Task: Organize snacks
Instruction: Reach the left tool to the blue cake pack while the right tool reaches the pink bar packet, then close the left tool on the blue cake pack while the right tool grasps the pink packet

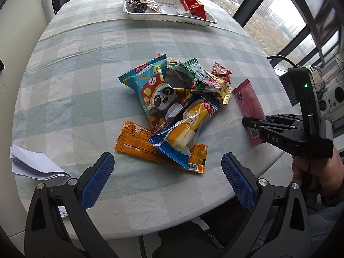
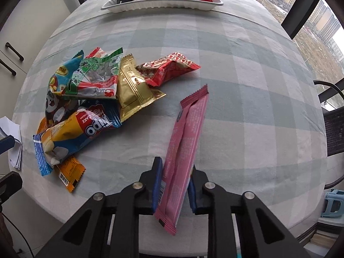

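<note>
My right gripper [image 2: 175, 172] is shut on the near end of a long pink snack bar [image 2: 187, 133]; the bar's far end rests on the checked tablecloth. From the left wrist view the same gripper [image 1: 253, 124] pinches the pink bar [image 1: 247, 101] at the table's right. My left gripper [image 1: 167, 157] hangs open above the near edge of a snack pile: a panda bag [image 1: 154, 94], a blue and yellow cake packet [image 1: 187, 126], an orange packet [image 1: 137, 139], a green packet [image 1: 193, 75], a gold one [image 1: 223, 94] and a small red one [image 1: 221, 71].
A white tray [image 1: 163, 19] at the table's far edge holds a dark packet [image 1: 137, 4] and a red packet [image 1: 193, 6]. Folded white paper [image 1: 34, 163] lies near the left edge. A person's hand [image 1: 318, 172] holds the right gripper. Windows stand behind the table.
</note>
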`<state>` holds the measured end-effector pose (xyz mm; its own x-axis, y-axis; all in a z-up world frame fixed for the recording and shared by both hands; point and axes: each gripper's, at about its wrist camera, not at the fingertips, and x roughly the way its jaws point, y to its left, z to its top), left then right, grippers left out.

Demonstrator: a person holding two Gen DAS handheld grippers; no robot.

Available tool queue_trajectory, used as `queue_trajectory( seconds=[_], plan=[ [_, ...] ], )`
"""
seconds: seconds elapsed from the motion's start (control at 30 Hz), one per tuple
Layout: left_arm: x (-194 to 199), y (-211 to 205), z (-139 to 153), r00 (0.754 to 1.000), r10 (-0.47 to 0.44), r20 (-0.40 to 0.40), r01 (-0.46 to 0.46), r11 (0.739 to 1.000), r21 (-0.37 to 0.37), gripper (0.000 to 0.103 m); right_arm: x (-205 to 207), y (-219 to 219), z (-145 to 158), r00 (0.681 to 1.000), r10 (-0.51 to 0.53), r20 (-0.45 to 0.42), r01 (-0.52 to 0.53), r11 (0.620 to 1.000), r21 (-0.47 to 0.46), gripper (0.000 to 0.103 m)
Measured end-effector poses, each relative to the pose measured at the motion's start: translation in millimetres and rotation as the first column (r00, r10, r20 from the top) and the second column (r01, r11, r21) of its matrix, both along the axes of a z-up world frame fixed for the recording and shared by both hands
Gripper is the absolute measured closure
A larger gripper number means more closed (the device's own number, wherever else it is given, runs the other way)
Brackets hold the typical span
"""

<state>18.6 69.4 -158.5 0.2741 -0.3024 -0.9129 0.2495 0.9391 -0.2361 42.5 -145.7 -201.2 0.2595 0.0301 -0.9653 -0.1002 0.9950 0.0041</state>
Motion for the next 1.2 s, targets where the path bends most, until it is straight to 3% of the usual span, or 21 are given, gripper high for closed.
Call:
queue_trajectory(
  seconds=[0.23, 0.3, 0.37, 0.53, 0.7, 0.77, 0.93, 1.1, 1.2],
  plan=[
    [26.8, -32.2, 5.7, 0.991, -0.137, 0.009, 0.137, 0.990, 0.035, 0.004, 3.2, -38.1, 0.5, 0.996, -0.064, -0.055, 0.071, 0.985, 0.156, 0.096],
    [32.4, -47.4, 3.4, 0.979, -0.204, 0.007, 0.203, 0.977, 0.072, 0.017, 0.3, -44.9, 0.7, 0.995, -0.073, -0.065, 0.084, 0.978, 0.189, 0.096],
    [37.2, -62.8, -3.0, 0.964, -0.264, -0.014, 0.264, 0.957, 0.121, 0.037, 0.8, -50.4, -0.1, 0.995, -0.072, -0.070, 0.086, 0.973, 0.212, 0.096],
    [43.4, -87.6, -28.6, 0.925, -0.371, -0.084, 0.380, 0.904, 0.197, 0.052, 1.3, -61.7, -1.8, 0.993, -0.081, -0.084, 0.100, 0.962, 0.255, 0.096],
    [39.9, -105.3, -48.2, 0.881, -0.453, -0.135, 0.471, 0.826, 0.308, 0.052, 4.1, -58.8, -3.0, 0.994, -0.080, -0.078, 0.098, 0.956, 0.276, 0.096],
    [40.8, -109.0, -54.1, 0.874, -0.460, -0.157, 0.486, 0.812, 0.323, 0.052, 5.0, -58.4, -3.4, 0.994, -0.075, -0.074, 0.093, 0.956, 0.279, 0.096],
    [50.8, -109.0, -64.0, 0.886, -0.419, -0.197, 0.460, 0.841, 0.283, 0.053, 3.5, -62.7, -2.5, 0.996, -0.062, -0.061, 0.077, 0.958, 0.278, 0.096],
    [63.4, -107.9, -63.4, 0.890, -0.404, -0.211, 0.451, 0.847, 0.280, 0.071, 4.9, -66.4, -3.0, 0.996, -0.073, -0.059, 0.087, 0.953, 0.290, 0.096],
    [77.8, -101.6, -62.3, 0.906, -0.355, -0.231, 0.405, 0.884, 0.231, 0.073, 5.7, -69.4, -2.6, 0.995, -0.079, -0.060, 0.094, 0.951, 0.294, 0.096]
  ],
)
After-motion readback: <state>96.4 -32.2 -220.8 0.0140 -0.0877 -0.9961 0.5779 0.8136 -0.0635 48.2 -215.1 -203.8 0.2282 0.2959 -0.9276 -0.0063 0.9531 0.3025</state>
